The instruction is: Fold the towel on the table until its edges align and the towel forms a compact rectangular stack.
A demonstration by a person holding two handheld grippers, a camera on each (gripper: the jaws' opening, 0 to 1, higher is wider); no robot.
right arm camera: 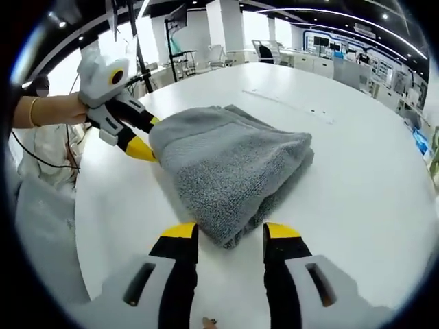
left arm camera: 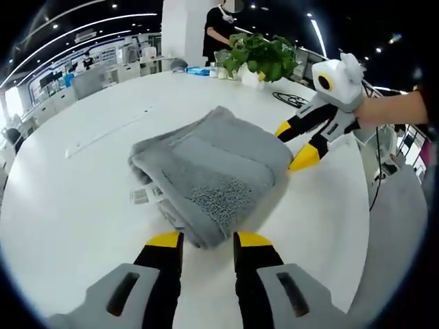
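Observation:
A grey towel (left arm camera: 212, 171) lies folded into a thick, roughly rectangular stack on the white round table (left arm camera: 75, 212). A white label (left arm camera: 140, 196) sticks out at its left edge. My left gripper (left arm camera: 209, 240) is open, and the towel's near corner reaches the gap between its yellow tips. The right gripper (left arm camera: 295, 144) comes in at the towel's far right side. In the right gripper view the towel (right arm camera: 233, 164) lies on the table (right arm camera: 363, 185), and its near corner sits between the tips of my open right gripper (right arm camera: 230, 230). The left gripper (right arm camera: 146, 136) is at the towel's far left edge.
A potted plant (left arm camera: 257, 55) and a black cable (left arm camera: 291, 99) sit at the table's far side, and a person (left arm camera: 219, 31) stands behind them. A hand (right arm camera: 51, 110) holds the left gripper. The table edge curves close on the right (left arm camera: 370, 226).

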